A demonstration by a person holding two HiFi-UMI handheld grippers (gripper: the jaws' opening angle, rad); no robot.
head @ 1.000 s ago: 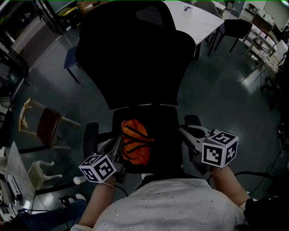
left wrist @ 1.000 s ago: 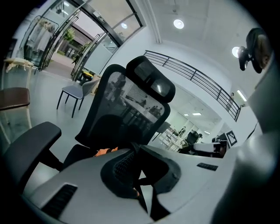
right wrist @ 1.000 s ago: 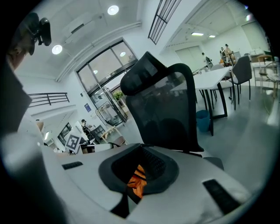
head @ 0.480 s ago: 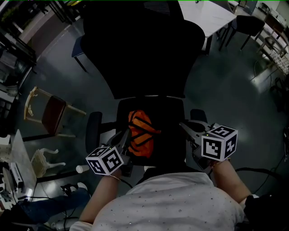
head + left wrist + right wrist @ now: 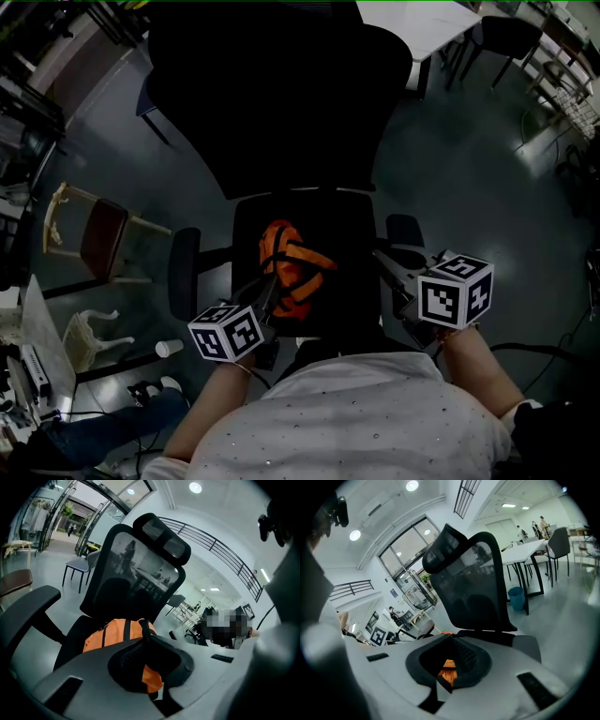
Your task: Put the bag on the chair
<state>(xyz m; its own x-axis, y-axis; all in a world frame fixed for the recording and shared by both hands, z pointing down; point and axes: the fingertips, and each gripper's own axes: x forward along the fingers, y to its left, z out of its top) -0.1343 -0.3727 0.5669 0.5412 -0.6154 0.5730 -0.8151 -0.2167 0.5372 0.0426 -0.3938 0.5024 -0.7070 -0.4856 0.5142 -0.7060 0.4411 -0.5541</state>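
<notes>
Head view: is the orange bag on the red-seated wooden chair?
No, the orange bag is over the seat of the black office chair; the wooden chair stands apart.

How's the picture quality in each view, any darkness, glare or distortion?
Head view: dim, the black chair loses detail, only the orange bag stands out. Left gripper view: bright, fisheye-curved, dark corners. Right gripper view: same, glaring ceiling lamp.

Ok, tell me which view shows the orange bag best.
Head view: the whole orange bag shows, outlined against the black chair seat. The left gripper view shows only its top and straps. The right gripper view shows just an orange sliver.
</notes>
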